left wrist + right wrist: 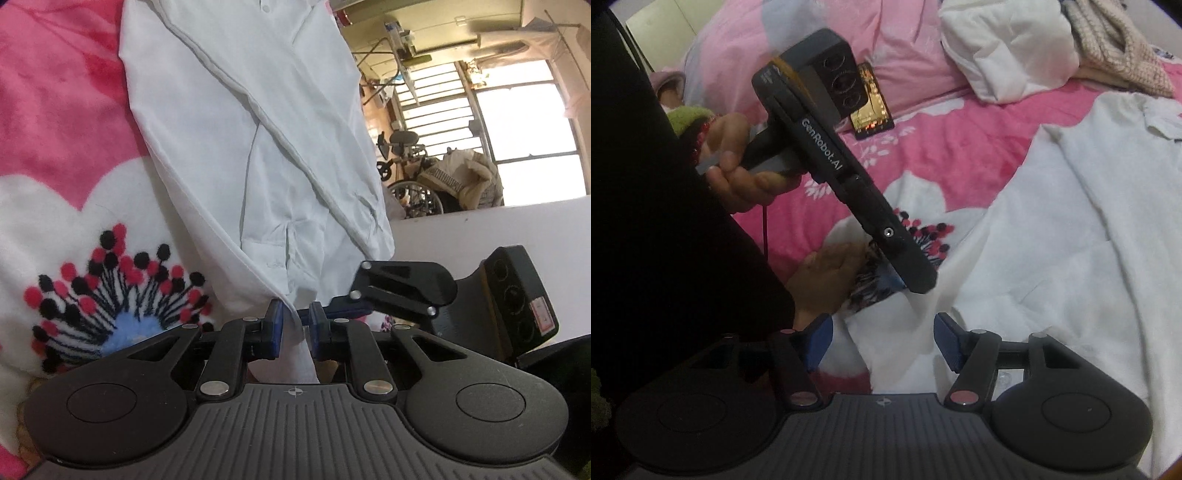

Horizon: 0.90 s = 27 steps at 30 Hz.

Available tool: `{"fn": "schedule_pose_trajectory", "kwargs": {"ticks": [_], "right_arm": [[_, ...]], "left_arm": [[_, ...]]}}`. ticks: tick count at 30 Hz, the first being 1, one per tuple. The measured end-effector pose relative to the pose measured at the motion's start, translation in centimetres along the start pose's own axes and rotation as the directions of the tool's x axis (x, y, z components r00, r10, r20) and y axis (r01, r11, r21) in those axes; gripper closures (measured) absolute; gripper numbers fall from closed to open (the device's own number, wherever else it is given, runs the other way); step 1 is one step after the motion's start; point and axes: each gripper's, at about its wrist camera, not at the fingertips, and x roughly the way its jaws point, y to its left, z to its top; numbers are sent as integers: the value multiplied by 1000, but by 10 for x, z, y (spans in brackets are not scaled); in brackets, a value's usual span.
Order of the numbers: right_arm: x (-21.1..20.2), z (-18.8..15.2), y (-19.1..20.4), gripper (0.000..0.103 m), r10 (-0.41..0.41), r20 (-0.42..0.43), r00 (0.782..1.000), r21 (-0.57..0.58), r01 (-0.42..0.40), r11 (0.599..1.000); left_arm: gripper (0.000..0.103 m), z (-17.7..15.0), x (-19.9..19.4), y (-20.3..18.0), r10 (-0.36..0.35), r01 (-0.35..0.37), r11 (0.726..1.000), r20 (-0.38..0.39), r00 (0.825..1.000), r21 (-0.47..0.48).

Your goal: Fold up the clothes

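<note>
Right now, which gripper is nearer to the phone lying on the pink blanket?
Left. The left gripper pinches the white shirt below the phone; the right gripper sits farther back, open.

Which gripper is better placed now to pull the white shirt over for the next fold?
Probably left: the left gripper is shut on the white shirt hem, while the right gripper is open.

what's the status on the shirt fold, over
Left claw shut on white shirt hem. Right claw open, hem cloth between pads, ungripped. Phone on the blanket, clear of shirt.
</note>
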Motion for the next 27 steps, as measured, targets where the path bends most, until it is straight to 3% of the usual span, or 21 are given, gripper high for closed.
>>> {"fn": "schedule_pose_trajectory", "kwargs": {"ticks": [6, 8, 9, 11, 14, 15, 18, 21, 23, 27], "right_arm": [[17, -5, 3, 46, -23, -73, 997, 14, 24, 1000], [22, -6, 3, 64, -25, -90, 996, 28, 27, 999], [23, -6, 2, 67, -30, -94, 995, 41, 34, 999], [26, -7, -1, 89, -40, -100, 994, 74, 47, 996], [25, -9, -2, 100, -53, -88, 995, 97, 61, 993], [23, -10, 0, 101, -59, -79, 995, 93, 66, 993], [18, -11, 4, 101, -74, -66, 995, 70, 78, 994], [19, -6, 7, 102, -83, -56, 995, 39, 85, 996], [18, -5, 12, 102, -92, -48, 995, 5, 92, 996], [16, -3, 21, 102, -110, -43, 993, -57, 108, 993]], "left_arm": [[90, 2, 0, 2, -4, 4, 1000, -2, 1000, 3], [90, 2, 0, 3, -3, 3, 1000, -3, 1000, 1], [90, 2, 0, 4, -2, 2, 1000, -3, 1000, 0], [90, 2, 0, 4, 0, 0, 1000, -4, 1000, -2], [89, 2, -2, 6, 19, -19, 1000, 5, 1000, -4], [89, 2, -4, 7, 34, -34, 999, 16, 999, -9], [74, 3, -8, 10, 79, -77, 997, 46, 996, -24], [61, 4, -13, 20, 72, -66, 994, 66, 995, -87], [41, 6, -10, 27, 60, -52, 990, 62, 996, -128], [37, 11, -1, 35, 37, -26, 982, 56, 998, -187]]}}
